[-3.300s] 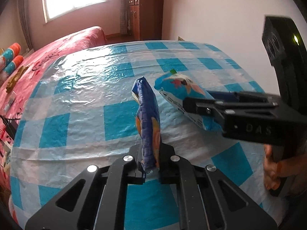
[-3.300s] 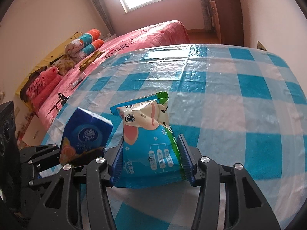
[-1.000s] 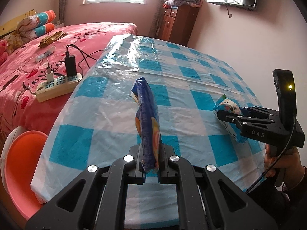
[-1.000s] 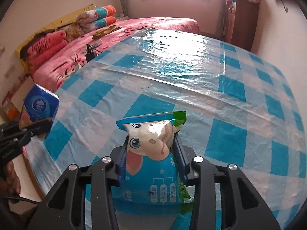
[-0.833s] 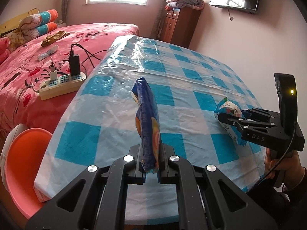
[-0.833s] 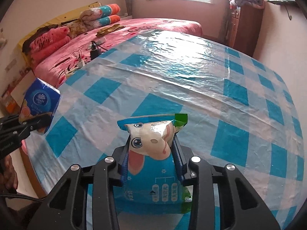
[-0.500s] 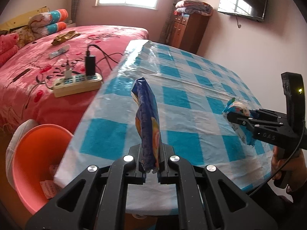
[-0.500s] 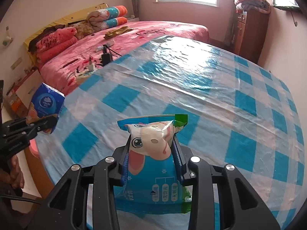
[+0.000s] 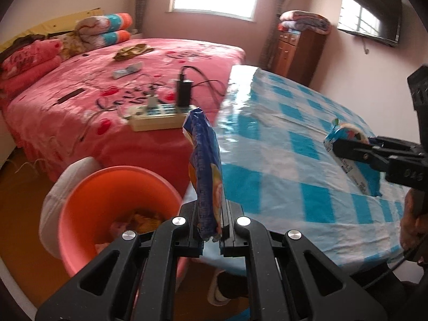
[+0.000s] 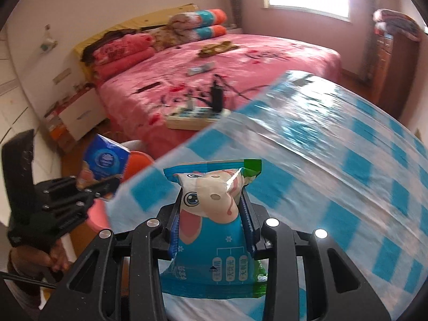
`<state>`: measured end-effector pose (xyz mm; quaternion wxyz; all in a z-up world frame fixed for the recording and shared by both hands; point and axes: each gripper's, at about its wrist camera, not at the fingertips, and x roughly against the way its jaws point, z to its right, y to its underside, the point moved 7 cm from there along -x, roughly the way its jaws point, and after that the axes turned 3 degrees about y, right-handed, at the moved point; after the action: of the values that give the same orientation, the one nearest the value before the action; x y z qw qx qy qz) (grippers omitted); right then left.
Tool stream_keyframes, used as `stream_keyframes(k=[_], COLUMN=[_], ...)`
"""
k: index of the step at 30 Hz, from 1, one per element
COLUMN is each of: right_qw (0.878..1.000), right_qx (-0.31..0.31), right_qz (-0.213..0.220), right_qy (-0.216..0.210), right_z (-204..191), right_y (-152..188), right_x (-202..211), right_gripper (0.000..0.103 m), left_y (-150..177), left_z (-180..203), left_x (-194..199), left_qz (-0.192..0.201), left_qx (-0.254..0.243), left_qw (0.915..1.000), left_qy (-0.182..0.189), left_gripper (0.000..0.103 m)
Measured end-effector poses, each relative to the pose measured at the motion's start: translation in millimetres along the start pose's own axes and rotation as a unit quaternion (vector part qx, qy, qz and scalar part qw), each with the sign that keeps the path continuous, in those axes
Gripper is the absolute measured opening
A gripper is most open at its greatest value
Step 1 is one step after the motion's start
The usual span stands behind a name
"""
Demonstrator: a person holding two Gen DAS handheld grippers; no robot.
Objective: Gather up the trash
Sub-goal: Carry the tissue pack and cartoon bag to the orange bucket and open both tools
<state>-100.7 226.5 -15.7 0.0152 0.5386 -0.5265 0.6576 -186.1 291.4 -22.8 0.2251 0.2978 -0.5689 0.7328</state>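
Our left gripper (image 9: 211,230) clamps a blue tissue pack (image 9: 206,171) upright, held off the table's (image 9: 294,160) near-left corner, just beside the orange bin (image 9: 88,195) on the floor. Our right gripper (image 10: 211,227) pinches a blue cartoon wipes packet (image 10: 214,230) over the table's near edge. The bin already holds some scraps.

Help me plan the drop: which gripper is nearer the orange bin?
Left. The left gripper, shut on the blue tissue pack, sits just beside the orange bin, by its rim. The right gripper, holding the wet-wipes pack, is over the checkered table.
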Motion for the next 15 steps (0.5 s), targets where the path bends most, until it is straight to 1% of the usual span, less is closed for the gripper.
stream_keyframes(k=[2,6,15], right_qw=[1.000,0.999,0.994], right_qx=[0.012,0.031,0.068], right_qz=[-0.002,-0.006,-0.022], right_qy=[-0.019,-0.044,-0.085], right_z=[-18.7,-47.8,-101.1], right_y=[-8.8,-19.7,-33.0], right_x=[-7.5,-18.6,-44.8], right_gripper=[0.038,0.038,0.038], left_y=[1.8,5.4,16.2], left_z=[-12.8,-30.9,-65.5], left_x=[1.2,1.4,-3.7], left_qz=[-0.001,-0.007,-0.019], left_qx=[0.007,0.021,0.048], left_qw=[0.9999,0.9993,0.9970], left_qy=[-0.015,-0.031,-0.058], left_gripper=[0.009,0.009,0.009])
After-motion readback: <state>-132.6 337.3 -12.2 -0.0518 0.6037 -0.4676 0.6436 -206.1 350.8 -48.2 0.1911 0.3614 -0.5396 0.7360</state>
